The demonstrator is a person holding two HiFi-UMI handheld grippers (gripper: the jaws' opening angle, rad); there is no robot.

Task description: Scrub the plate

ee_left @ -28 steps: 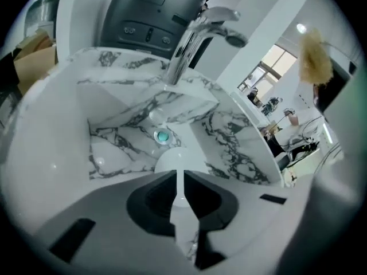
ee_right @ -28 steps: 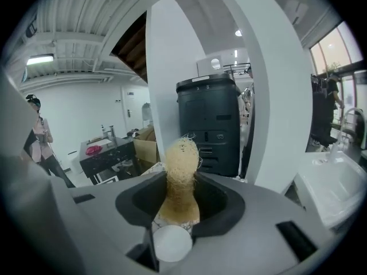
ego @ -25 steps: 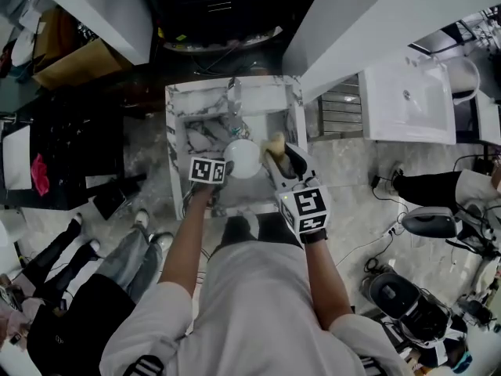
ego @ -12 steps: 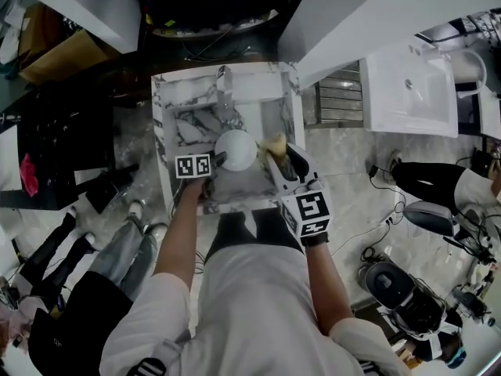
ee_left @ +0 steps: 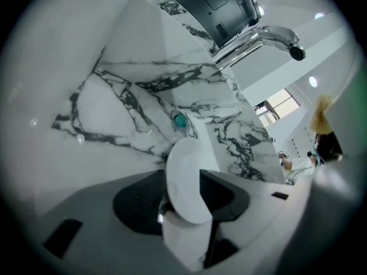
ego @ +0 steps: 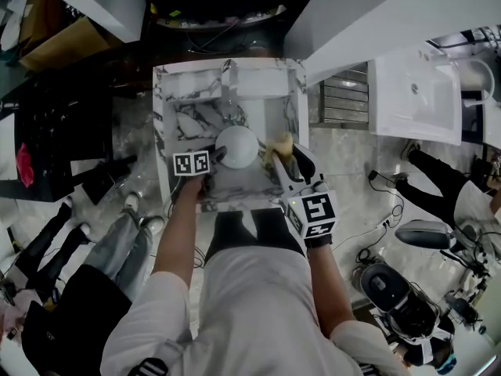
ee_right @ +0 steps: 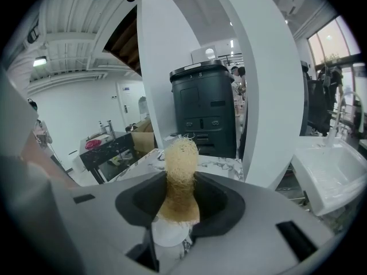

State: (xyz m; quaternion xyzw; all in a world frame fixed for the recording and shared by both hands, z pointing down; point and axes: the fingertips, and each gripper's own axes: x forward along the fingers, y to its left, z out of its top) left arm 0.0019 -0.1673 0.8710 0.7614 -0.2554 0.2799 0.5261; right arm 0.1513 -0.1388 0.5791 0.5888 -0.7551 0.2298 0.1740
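A white plate [ego: 236, 146] sits in the marble sink basin [ego: 168, 124], under the chrome faucet [ego: 227, 92]. My left gripper [ego: 218, 157] reaches it from the left. In the left gripper view the plate [ee_left: 186, 176] stands edge-on between the jaws. Those jaws have just opened wide and then closed a little, and the dark pads [ee_left: 137, 202] do not press on the plate. My right gripper [ego: 275, 153] is on the plate's right side, shut on a tan fibrous scrubber [ego: 278, 143]. That scrubber [ee_right: 180, 176] sticks up between the jaws of the right gripper [ee_right: 180, 205].
The basin's green drain [ee_left: 180, 120] lies beyond the plate, and the faucet spout [ee_left: 269, 39] hangs over it. A dark bin [ee_right: 203, 113] stands behind the sink. A second white sink [ego: 415, 100] is at the right. A person's legs [ego: 117, 241] are at the left.
Both grippers have sunk a little into the basin. The left gripper's jaws have loosened round the plate, which stays between them. The scrubber is still gripped.
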